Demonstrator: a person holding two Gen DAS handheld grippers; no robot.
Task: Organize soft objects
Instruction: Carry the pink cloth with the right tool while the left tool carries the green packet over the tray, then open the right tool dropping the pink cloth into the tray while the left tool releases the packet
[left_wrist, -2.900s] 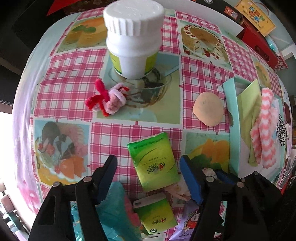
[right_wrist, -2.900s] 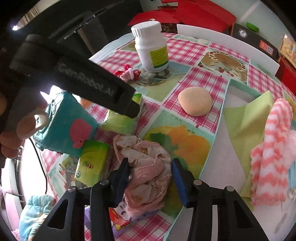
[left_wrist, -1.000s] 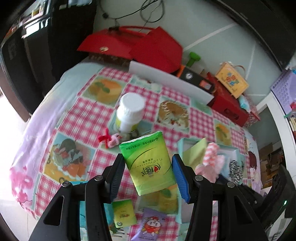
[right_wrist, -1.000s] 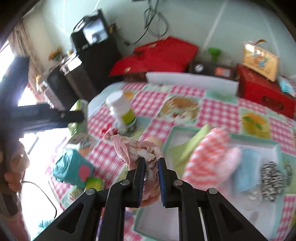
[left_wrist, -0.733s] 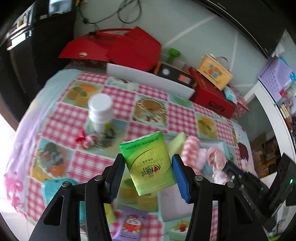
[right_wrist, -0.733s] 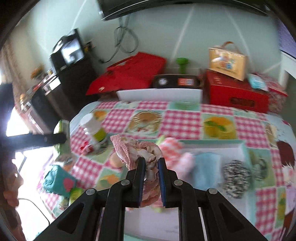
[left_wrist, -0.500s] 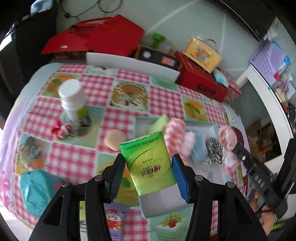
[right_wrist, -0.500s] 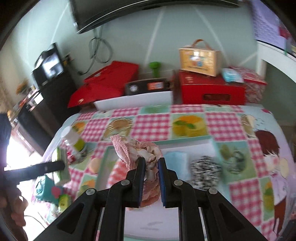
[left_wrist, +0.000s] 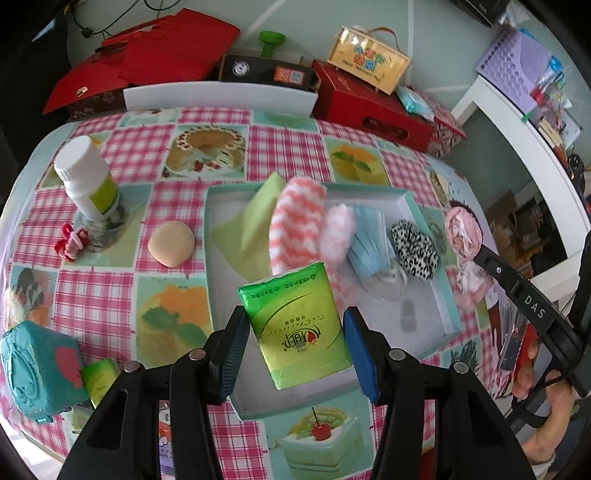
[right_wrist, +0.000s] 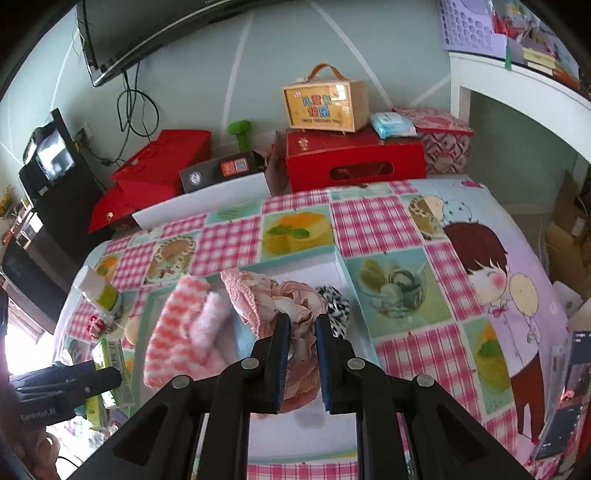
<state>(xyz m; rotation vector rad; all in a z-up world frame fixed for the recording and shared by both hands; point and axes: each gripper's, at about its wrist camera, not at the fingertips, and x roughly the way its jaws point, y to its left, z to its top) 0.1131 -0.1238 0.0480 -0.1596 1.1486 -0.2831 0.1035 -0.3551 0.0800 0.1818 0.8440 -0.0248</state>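
My left gripper (left_wrist: 293, 328) is shut on a green tissue pack (left_wrist: 295, 325) and holds it up over the near part of the white box with teal rim (left_wrist: 424, 218). My right gripper (right_wrist: 300, 334) is shut on a crumpled pink cloth (right_wrist: 273, 295) held above the same box (right_wrist: 341, 262); the cloth also shows in the left wrist view (left_wrist: 463, 230) past the box's right side. In the box lie a green cloth (left_wrist: 251, 221), a pink-and-white fluffy sock (left_wrist: 295, 218), a blue mask (left_wrist: 369, 243) and a black-and-white scrunchie (left_wrist: 415, 247).
On the checked tablecloth left of the box are a white bottle (left_wrist: 86, 181), a red-pink hair tie (left_wrist: 70, 242), a beige puff (left_wrist: 170, 244), a teal soft cube (left_wrist: 37, 373) and a second green tissue pack (left_wrist: 99, 376). Red boxes (left_wrist: 369, 99) stand behind the table.
Both grippers closed on their items, lifted them off the table and carried them right, over the box. The left gripper's tissue pack now hangs above the box's near part.
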